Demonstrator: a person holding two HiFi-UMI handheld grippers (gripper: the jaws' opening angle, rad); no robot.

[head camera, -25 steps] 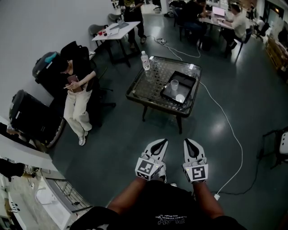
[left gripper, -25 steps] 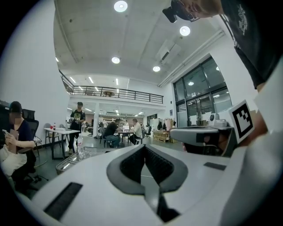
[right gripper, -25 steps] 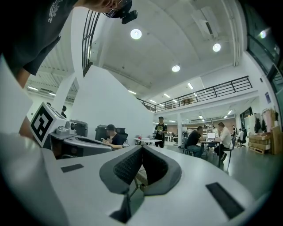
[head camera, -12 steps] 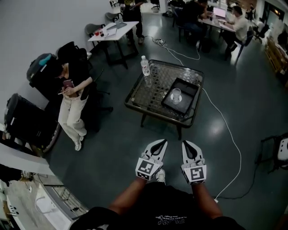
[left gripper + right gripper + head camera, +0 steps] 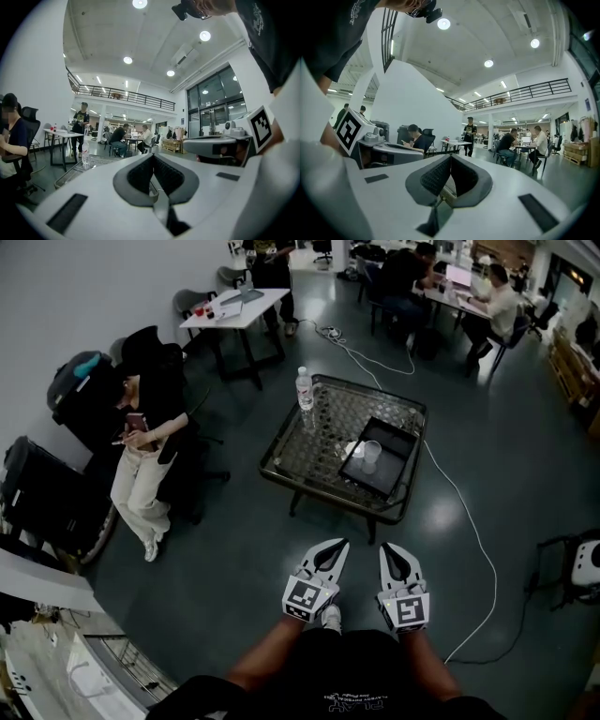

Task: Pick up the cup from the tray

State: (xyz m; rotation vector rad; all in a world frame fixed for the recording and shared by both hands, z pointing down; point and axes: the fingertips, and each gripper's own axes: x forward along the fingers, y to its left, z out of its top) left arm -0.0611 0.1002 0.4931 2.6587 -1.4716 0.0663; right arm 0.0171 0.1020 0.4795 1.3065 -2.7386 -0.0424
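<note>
A clear cup (image 5: 371,455) stands upright in a black tray (image 5: 397,445) on the right half of a low glass-topped table (image 5: 319,427). Both grippers are held close to my body, well short of the table, above the floor. My left gripper (image 5: 337,546) is shut with nothing between its jaws. Beside it, my right gripper (image 5: 388,550) is shut and empty too. In the left gripper view (image 5: 153,157) the table and a bottle (image 5: 86,153) lie far off at the left. The right gripper view (image 5: 450,159) looks over the room and does not show the cup.
A clear water bottle (image 5: 305,390) stands at the table's far left corner. A white cable (image 5: 469,521) runs across the floor right of the table. A seated person (image 5: 141,456) is at the left. White desks with more people (image 5: 412,277) stand behind.
The view has moved towards the table: table, tray and cup sit lower in the head view. The grippers keep their place before my body, both still shut.
</note>
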